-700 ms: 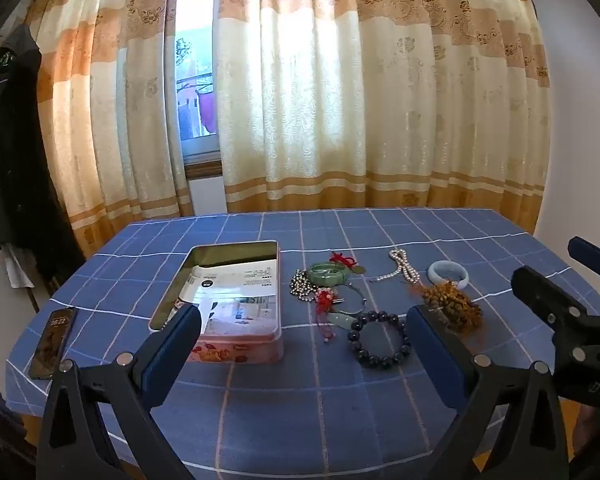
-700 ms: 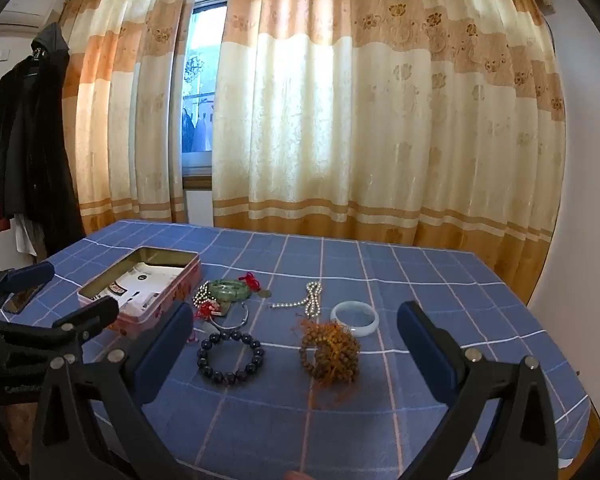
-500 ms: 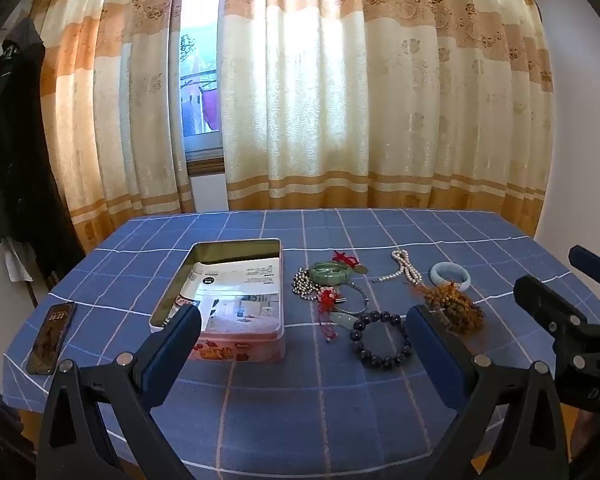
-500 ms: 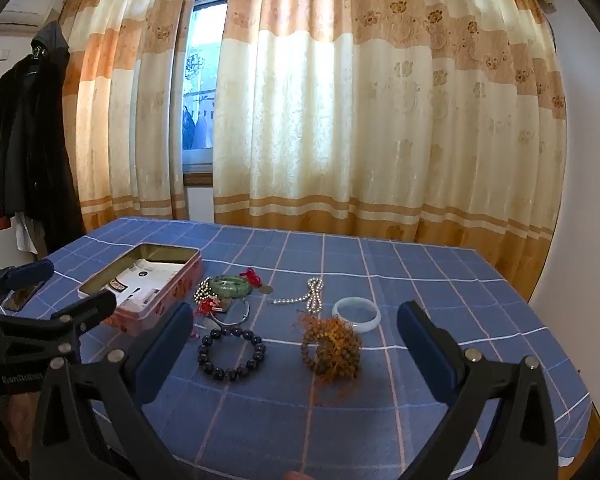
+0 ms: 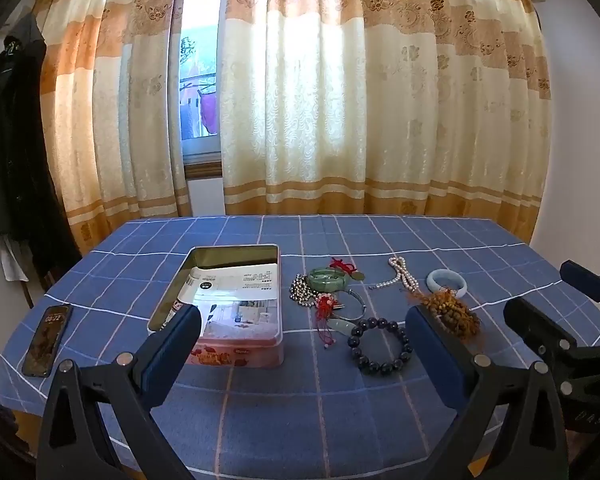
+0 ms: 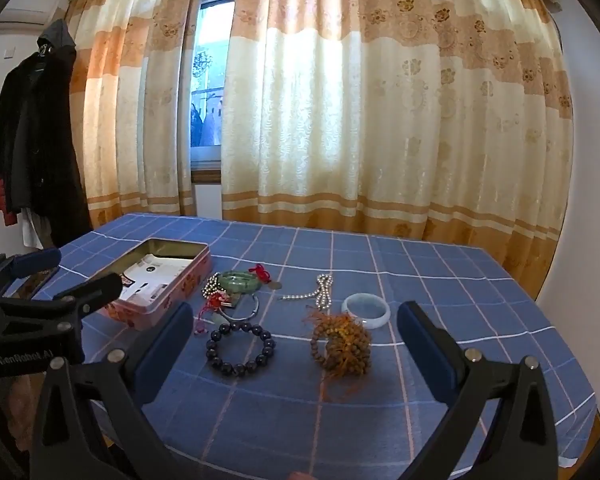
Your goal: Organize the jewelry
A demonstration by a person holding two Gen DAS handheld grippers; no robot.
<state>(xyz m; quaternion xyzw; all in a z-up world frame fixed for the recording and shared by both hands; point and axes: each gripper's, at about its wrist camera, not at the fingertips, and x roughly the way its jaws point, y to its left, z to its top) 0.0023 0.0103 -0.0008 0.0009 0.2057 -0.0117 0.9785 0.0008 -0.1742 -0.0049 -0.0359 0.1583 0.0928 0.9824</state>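
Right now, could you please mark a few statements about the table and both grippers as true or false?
1. Both the left gripper and the right gripper are open and hold nothing. True.
2. The tin box has its lid on. False: it is open, with papers inside.
3. The dark bead bracelet lies on the tablecloth. True.
4. The phone lies inside the tin. False: it lies on the cloth beside it.

blue checked tablecloth; green bangle
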